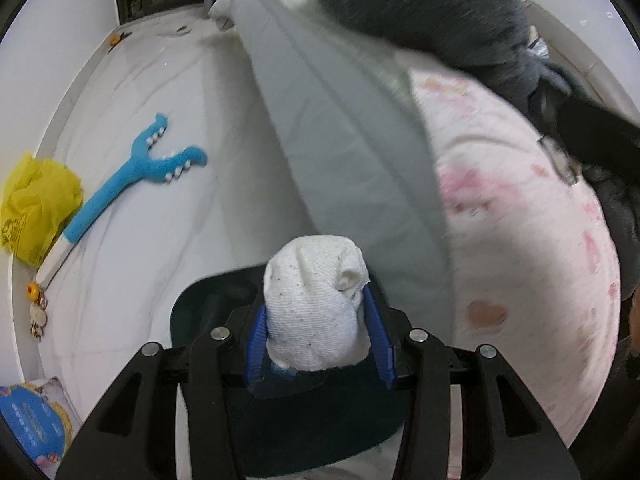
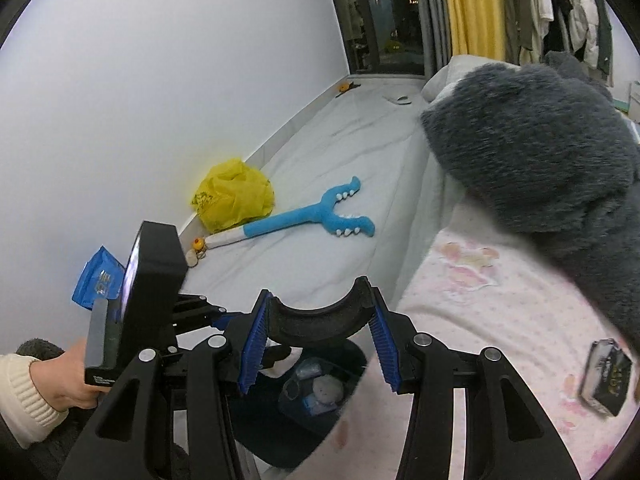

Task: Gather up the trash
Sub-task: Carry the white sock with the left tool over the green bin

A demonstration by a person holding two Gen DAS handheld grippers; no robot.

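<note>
A: Covering most of the scene, a white bed sheet [image 2: 320,216] is seen, with a pink quilt [image 2: 480,320] on the right and a grey plush [image 2: 540,168] on the far right.

B: Is a container shown?

A: A dark bin [image 2: 312,408] is seen near the bottom, its rim [image 2: 316,320] clamped between the blue pads of the right gripper [image 2: 318,340]. Some waste lies inside.

B: And the trash?

A: A white crumpled tissue wad [image 1: 316,312] is held narrowly by the left gripper [image 1: 318,336], above the bin. It is judged light, soft and easily crushed, so a gentle pinch across its middle should suffice. A yellow plastic bag [image 2: 232,196] lies far left by the wall; it is judged flimsy and slippery, best taken by a bunched fold. A blue toy [image 2: 312,212] lies just beside it.
</note>
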